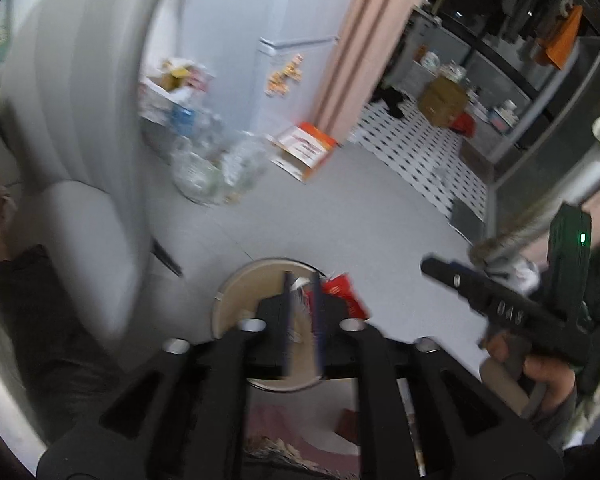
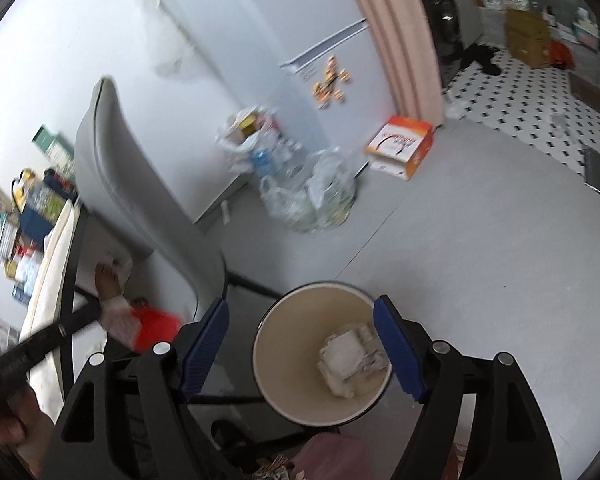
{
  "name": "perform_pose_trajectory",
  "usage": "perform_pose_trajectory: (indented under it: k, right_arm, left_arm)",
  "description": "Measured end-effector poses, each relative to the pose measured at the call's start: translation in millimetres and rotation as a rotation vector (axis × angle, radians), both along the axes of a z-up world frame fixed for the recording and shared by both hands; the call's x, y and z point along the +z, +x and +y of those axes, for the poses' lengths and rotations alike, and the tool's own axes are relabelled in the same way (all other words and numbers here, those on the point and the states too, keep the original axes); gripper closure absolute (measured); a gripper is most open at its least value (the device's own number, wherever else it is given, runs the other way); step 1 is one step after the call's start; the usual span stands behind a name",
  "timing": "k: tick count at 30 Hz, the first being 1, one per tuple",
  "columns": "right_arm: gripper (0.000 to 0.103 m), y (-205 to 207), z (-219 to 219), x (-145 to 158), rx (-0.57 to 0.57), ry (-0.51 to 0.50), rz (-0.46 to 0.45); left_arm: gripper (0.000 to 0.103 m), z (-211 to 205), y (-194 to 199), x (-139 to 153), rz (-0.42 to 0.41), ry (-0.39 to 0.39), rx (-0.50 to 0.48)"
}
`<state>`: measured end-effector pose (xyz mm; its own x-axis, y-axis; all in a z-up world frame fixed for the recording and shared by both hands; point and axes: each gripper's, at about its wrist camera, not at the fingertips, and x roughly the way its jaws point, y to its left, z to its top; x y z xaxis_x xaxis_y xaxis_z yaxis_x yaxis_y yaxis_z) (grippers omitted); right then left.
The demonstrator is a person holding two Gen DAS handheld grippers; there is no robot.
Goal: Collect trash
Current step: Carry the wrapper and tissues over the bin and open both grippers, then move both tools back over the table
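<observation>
A round cream trash bin stands on the grey floor, with crumpled white paper inside. My right gripper is open and empty, directly above the bin, its blue pads on either side. My left gripper is shut on a red and white wrapper, held above the bin. The same wrapper shows blurred at the left of the right wrist view. The right gripper shows at the right of the left wrist view.
A grey chair stands left of the bin. Clear plastic bags of bottles and an orange and white box lie by the white fridge. A cluttered shelf is at far left. A tiled kitchen floor lies beyond.
</observation>
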<state>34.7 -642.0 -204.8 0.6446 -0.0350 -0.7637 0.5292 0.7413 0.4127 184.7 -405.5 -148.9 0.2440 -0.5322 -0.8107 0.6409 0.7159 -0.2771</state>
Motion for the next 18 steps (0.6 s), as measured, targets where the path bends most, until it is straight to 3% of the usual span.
perform_pose_trajectory:
  k: [1, 2, 6, 8, 10, 13, 18]
  right_arm:
    - [0.030, -1, -3, 1, -0.008, -0.002, -0.003]
    - [0.030, -2, -5, 4, -0.018, -0.007, -0.007]
    - [0.029, 0, -2, 9, -0.016, -0.015, -0.015]
    - [0.027, 3, 5, 11, 0.000, -0.022, -0.019]
    - [0.023, 7, 14, 16, 0.021, -0.037, -0.023]
    - [0.012, 13, 25, 26, 0.049, -0.051, -0.043]
    - [0.007, 24, 52, 47, 0.084, -0.091, -0.088]
  left_arm:
    - [0.035, -1, -2, 0, 0.005, -0.012, -0.006]
    - [0.027, 1, -5, 2, -0.012, -0.036, 0.003]
    - [0.023, 8, -5, 8, -0.020, -0.054, 0.022]
    - [0.010, 16, -4, 14, -0.035, -0.064, 0.050]
    - [0.006, 26, -4, 22, -0.063, -0.073, 0.074]
    - [0.006, 44, -1, 33, -0.079, -0.084, 0.114]
    - [0.006, 80, 1, 52, -0.117, -0.115, 0.191]
